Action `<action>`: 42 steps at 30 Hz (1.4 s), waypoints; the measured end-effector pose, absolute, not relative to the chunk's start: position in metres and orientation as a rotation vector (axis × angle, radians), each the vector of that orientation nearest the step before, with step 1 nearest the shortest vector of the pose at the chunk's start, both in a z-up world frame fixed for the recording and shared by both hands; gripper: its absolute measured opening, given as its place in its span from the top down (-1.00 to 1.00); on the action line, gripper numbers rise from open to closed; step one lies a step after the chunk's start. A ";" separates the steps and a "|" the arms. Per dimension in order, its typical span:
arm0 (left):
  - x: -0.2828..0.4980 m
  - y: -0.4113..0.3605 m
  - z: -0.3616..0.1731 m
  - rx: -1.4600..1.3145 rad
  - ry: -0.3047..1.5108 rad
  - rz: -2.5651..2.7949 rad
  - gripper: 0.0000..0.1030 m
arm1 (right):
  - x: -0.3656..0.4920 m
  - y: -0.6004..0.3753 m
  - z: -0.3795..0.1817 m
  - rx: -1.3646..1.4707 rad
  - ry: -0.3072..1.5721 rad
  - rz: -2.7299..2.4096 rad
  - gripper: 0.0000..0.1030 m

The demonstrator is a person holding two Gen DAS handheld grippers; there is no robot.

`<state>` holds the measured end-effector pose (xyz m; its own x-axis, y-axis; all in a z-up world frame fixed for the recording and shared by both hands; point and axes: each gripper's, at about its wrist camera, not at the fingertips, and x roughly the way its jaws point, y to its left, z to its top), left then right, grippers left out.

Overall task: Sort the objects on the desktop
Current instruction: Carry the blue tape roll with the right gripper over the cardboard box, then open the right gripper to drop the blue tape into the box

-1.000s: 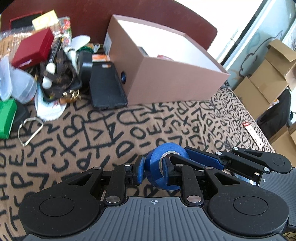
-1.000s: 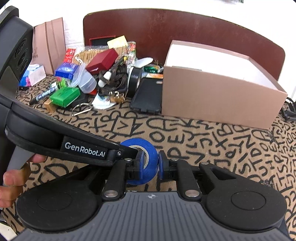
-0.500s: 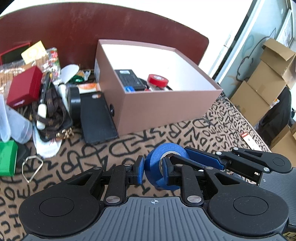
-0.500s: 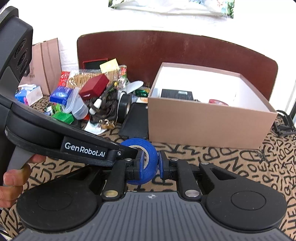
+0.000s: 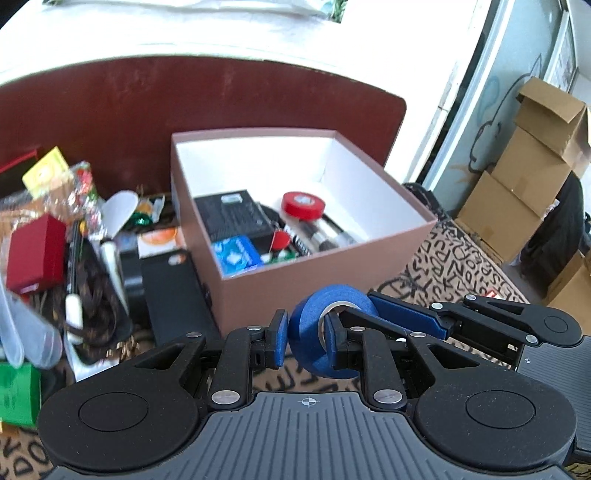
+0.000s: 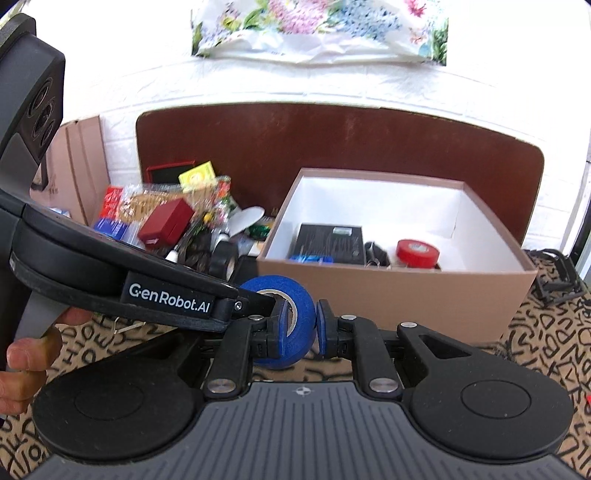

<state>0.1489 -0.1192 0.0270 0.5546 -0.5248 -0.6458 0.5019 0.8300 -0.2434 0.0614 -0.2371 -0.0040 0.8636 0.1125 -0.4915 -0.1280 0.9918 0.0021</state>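
Home room: cluttered table (image 6: 546, 332), floral cloth (image 6: 317, 29), stacked cartons (image 5: 517, 192).

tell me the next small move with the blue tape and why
Probably carry the blue tape forward over the box rim before letting go. Both the left gripper and the right gripper pinch the roll, one finger through its core, and it hangs short of the near wall. The box is open, with a red tape and other items inside.

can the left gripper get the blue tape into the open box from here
Probably yes: the blue tape roll is lifted in front of the brown box, whose top is open with bare floor near the red tape.
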 end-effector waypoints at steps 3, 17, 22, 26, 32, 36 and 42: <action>0.156 -0.128 0.034 -0.017 0.758 -0.609 0.49 | 0.067 -0.245 0.001 -0.029 0.495 0.119 0.63; 0.203 -0.166 0.045 0.025 0.744 -0.631 0.49 | 0.110 -0.282 0.010 -0.009 0.463 0.096 0.64; 0.228 -0.178 0.044 0.028 0.748 -0.626 0.50 | 0.129 -0.294 0.008 0.000 0.456 0.089 0.64; 0.247 -0.185 0.041 0.026 0.753 -0.623 0.50 | 0.148 -0.304 0.007 0.015 0.452 0.085 0.64; 0.262 -0.192 0.027 0.020 0.771 -0.627 0.50 | 0.166 -0.312 -0.002 0.022 0.461 0.081 0.64; 0.269 -0.193 0.016 0.015 0.783 -0.627 0.49 | 0.172 -0.315 -0.012 0.029 0.476 0.081 0.64; 0.279 -0.193 -0.001 -0.007 0.822 -0.627 0.48 | 0.181 -0.315 -0.027 0.037 0.504 0.078 0.63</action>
